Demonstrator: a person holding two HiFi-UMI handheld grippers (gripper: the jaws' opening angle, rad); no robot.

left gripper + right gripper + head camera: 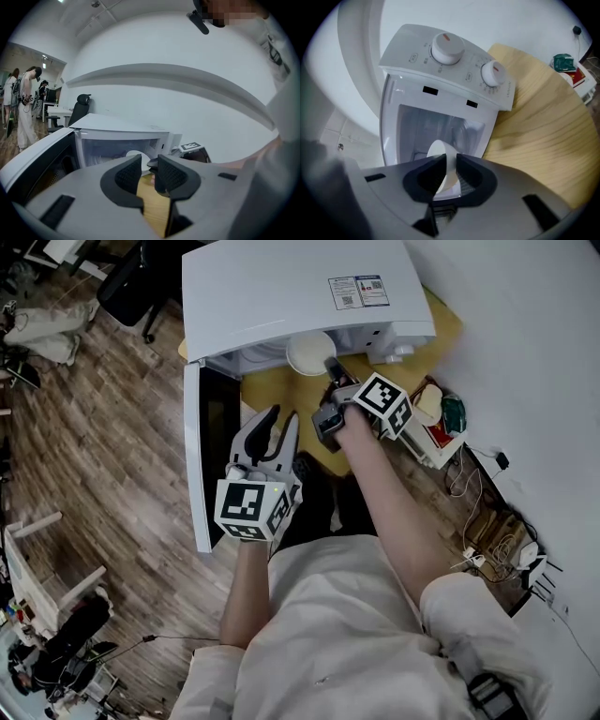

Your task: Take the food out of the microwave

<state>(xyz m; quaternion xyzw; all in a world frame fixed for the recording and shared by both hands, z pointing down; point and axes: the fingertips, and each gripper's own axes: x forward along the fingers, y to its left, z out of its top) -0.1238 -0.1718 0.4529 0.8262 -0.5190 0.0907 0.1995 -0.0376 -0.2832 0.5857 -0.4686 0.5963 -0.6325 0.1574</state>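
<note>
A white bowl sits at the open mouth of a white microwave, partly under the front edge of the oven's top, above a wooden table. Whether there is food in it cannot be made out.

The right gripper reaches in from the front and clamps the bowl's near rim. In the right gripper view, the rim of the bowl stands edge-on between the two dark pads of the right gripper, which press on it from both sides, with the empty oven cavity behind and two control knobs above.

The microwave's door hangs wide open to the left. The left gripper hovers in front of that door, well apart from the bowl. In its own view, the left gripper has its jaws a narrow gap apart with nothing between them, only tabletop showing through.
</note>
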